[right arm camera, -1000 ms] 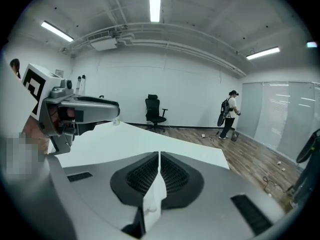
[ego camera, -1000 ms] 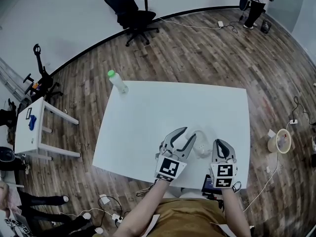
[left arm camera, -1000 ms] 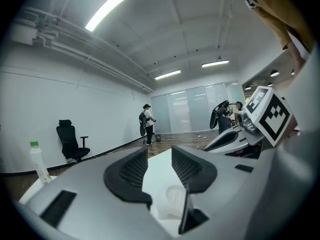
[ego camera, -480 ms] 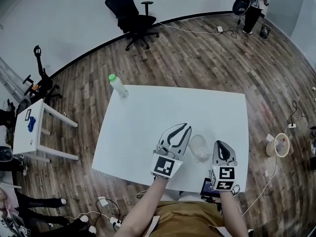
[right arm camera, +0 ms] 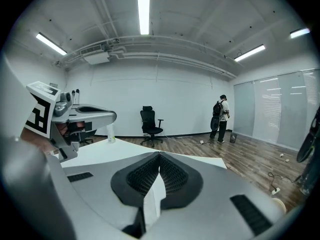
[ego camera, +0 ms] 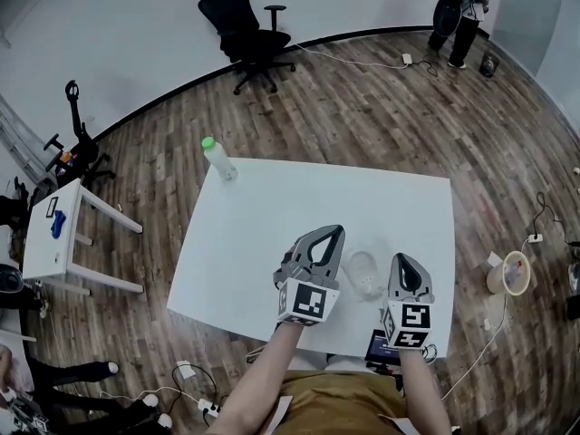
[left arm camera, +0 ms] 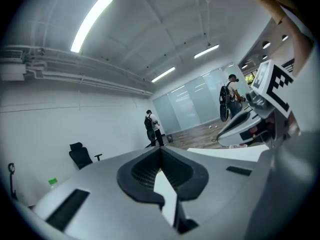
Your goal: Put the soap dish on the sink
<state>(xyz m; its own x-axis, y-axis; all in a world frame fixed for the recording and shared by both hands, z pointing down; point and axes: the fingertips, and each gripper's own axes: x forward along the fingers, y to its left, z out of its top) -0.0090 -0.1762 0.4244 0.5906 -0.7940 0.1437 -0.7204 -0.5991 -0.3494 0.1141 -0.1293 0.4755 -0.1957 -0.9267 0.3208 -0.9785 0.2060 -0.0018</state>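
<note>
Near the close edge of the white table (ego camera: pixel 272 207), the clear soap dish (ego camera: pixel 362 275) lies between both grippers. The left gripper (ego camera: pixel 335 231) has just been closing and its jaws meet on nothing. The right gripper (ego camera: pixel 401 261) is clenched and empty too.

Even brightness from ceiling strip lights (right arm camera: pixel 144 9); fisheye warps the edges.

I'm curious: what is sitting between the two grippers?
The clear soap dish, on the white table; the head view shows it.
</note>
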